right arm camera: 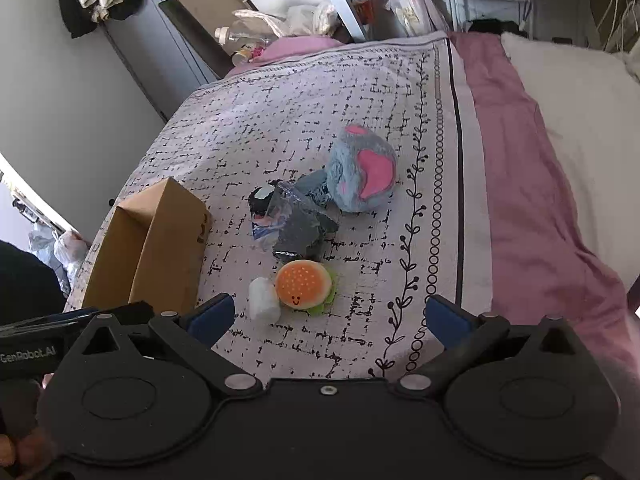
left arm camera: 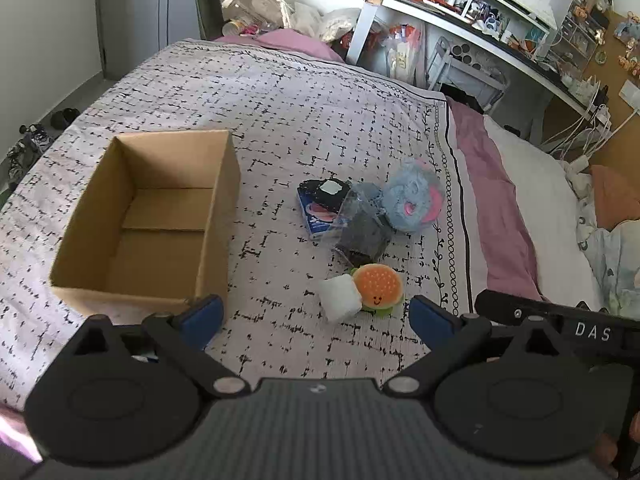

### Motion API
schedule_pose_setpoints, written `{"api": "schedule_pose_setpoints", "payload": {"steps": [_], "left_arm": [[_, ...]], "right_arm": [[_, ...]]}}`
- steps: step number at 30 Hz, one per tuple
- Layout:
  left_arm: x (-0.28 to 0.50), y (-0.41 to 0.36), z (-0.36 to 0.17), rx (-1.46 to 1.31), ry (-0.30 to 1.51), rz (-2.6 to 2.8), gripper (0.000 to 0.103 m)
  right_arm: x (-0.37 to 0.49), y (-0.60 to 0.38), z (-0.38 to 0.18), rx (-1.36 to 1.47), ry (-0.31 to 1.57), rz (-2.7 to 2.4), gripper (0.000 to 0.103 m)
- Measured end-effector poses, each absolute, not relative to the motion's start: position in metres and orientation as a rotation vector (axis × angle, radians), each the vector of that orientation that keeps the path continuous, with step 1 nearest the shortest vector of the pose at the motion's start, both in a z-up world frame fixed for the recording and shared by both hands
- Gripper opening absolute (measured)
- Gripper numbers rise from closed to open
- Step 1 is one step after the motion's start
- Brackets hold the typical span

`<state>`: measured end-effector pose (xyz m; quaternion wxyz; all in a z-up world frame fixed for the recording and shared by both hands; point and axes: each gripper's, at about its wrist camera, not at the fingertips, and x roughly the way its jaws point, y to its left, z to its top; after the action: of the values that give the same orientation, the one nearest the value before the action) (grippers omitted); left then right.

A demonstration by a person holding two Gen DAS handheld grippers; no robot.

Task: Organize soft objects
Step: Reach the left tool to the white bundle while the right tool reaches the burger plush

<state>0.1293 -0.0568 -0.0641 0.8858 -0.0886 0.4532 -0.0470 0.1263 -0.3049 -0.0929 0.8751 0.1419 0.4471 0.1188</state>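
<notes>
Bedroom; a bed (left arm camera: 280, 120) with a patterned cover carries all items. An empty cardboard box (left arm camera: 148, 216) sits left of a cluster of soft things: blue plush (left arm camera: 412, 200), burger toy (left arm camera: 378, 286), white roll (left arm camera: 340, 297). The burger toy lies straight ahead of both grippers. The left gripper (left arm camera: 316, 316) and right gripper (right arm camera: 330, 318) are spread wide, holding nothing. The left gripper is judged better placed, being nearer the box.

Cardboard box (left arm camera: 148, 224) open, empty, left of centre. Blue-pink plush (left arm camera: 414, 196) right of centre, touching clear bag with dark cloth (left arm camera: 362, 232) and blue packet (left arm camera: 320, 208). Burger plush (left arm camera: 378, 286) below, touching white soft block (left arm camera: 340, 298).
</notes>
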Motion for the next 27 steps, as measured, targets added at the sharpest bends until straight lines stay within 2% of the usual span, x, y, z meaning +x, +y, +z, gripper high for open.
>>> {"api": "schedule_pose_setpoints", "payload": {"steps": [16, 21, 27], "left_arm": [[0.177, -0.073, -0.107, -0.209, 1.018, -0.129, 0.094], [0.19, -0.075, -0.124, -0.221, 1.054, -0.134, 0.089], [0.204, -0.077, -0.147, -0.241, 1.091, -0.142, 0.08]], "right_arm": [[0.167, -0.316, -0.136, 0.421, 1.055, 0.169, 0.101], [0.177, -0.315, -0.149, 0.455, 1.096, 0.186, 0.091], [0.192, -0.316, -0.164, 0.504, 1.156, 0.202, 0.085]]}}
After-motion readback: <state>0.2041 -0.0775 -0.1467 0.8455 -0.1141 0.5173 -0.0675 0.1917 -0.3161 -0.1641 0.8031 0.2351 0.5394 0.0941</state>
